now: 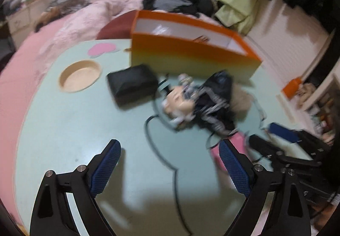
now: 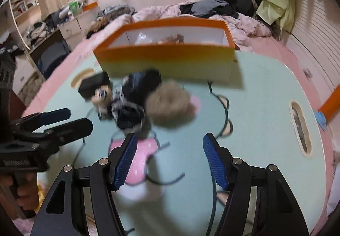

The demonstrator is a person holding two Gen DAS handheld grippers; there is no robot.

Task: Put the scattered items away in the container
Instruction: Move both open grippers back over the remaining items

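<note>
An orange box [image 1: 191,53] with a white inside stands at the far side of a pale green table [image 1: 85,119]; it also shows in the right wrist view [image 2: 170,57]. In front of it lie a black case [image 1: 131,85], a doll-like toy [image 1: 180,102] tangled with dark cloth [image 1: 216,100], and a tan fluffy ball [image 2: 170,106]. A pink item [image 2: 140,157] lies nearest. My left gripper [image 1: 170,163] is open and empty above the table. My right gripper [image 2: 167,161] is open and empty, its left finger over the pink item. Both views are blurred.
A round cup recess [image 1: 80,76] is set in the table at left, an oval one [image 2: 300,127] at right. Behind the table is a bed with pink bedding [image 2: 244,21] and piled clothes [image 2: 216,4]. Shelves and drawers [image 2: 31,23] stand at left.
</note>
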